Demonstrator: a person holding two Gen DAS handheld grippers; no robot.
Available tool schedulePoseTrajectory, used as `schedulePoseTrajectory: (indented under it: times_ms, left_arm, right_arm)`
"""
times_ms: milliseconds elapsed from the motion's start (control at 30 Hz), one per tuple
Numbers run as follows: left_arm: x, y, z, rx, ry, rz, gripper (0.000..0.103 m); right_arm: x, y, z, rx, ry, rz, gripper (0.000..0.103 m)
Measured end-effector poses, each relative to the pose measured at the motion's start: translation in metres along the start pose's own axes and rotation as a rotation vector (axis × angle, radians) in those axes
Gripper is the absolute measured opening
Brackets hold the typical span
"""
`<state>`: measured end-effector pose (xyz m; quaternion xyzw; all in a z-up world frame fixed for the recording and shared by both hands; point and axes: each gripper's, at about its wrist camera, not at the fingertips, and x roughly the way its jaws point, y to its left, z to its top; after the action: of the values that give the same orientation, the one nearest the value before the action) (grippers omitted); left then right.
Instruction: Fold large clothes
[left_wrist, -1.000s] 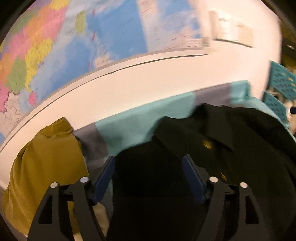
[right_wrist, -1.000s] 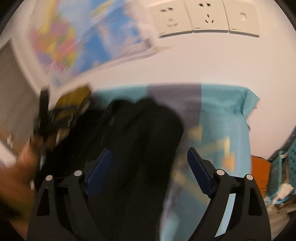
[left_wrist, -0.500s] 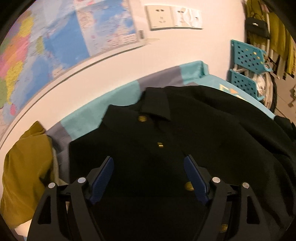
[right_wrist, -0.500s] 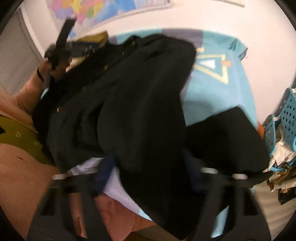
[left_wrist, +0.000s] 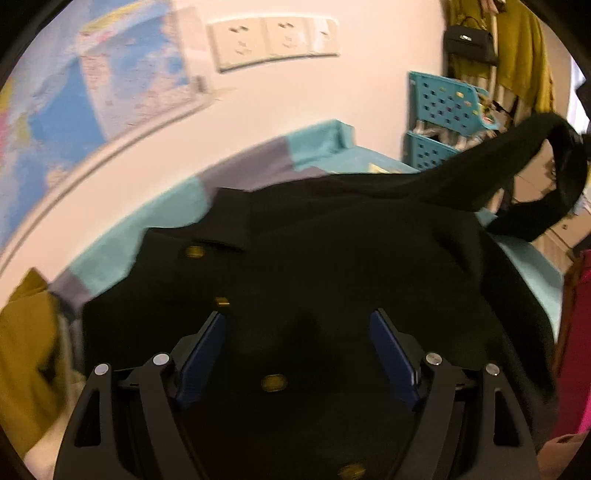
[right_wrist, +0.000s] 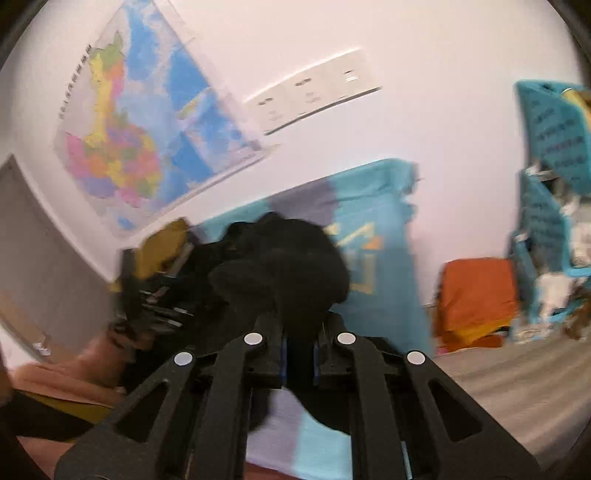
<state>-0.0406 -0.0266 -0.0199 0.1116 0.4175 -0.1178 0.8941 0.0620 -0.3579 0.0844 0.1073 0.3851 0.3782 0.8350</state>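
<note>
The black coat (left_wrist: 332, 258) is hiding most of the bed (left_wrist: 535, 266); its lower hem is running off the frame. The wall map (right_wrist: 147, 129) is blurring.

A lived-in home room: wall map (right_wrist: 147, 140), teal-sheeted bed (left_wrist: 317, 144), clothes and handbag (left_wrist: 469, 44) hanging far right.

Our right hand-held gripper (right_wrist: 298, 354) is closing on a bunched fold of the black jacket (right_wrist: 288, 266), above the teal sheet (right_wrist: 384, 280).
</note>
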Motion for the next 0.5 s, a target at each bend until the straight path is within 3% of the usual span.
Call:
schedulePoseTrajectory:
  times_ms: [133, 233, 300, 433, 500]
  left_arm:
    - [0.030, -0.018, 0.004, 0.006, 0.075, -0.107, 0.077]
    - [0.048, -0.024, 0.002, 0.006, 0.121, -0.121, 0.075]
    - [0.048, -0.020, 0.001, -0.013, 0.115, -0.132, 0.075]
    - [0.036, -0.003, -0.002, -0.051, 0.093, -0.108, 0.075]
    - [0.026, 0.005, -0.004, -0.059, 0.078, -0.096, 0.075]
  right_arm:
    - [0.010, 0.037, 0.007, -0.100, 0.030, 0.048, 0.019]
    - [0.029, 0.069, -0.002, -0.172, 0.078, 0.049, 0.028]
    - [0.054, 0.083, -0.016, -0.231, 0.135, 0.000, 0.048]
    - [0.090, 0.068, -0.049, -0.256, 0.226, -0.134, 0.067]
    - [0.086, 0.053, -0.064, -0.245, 0.225, -0.135, 0.088]
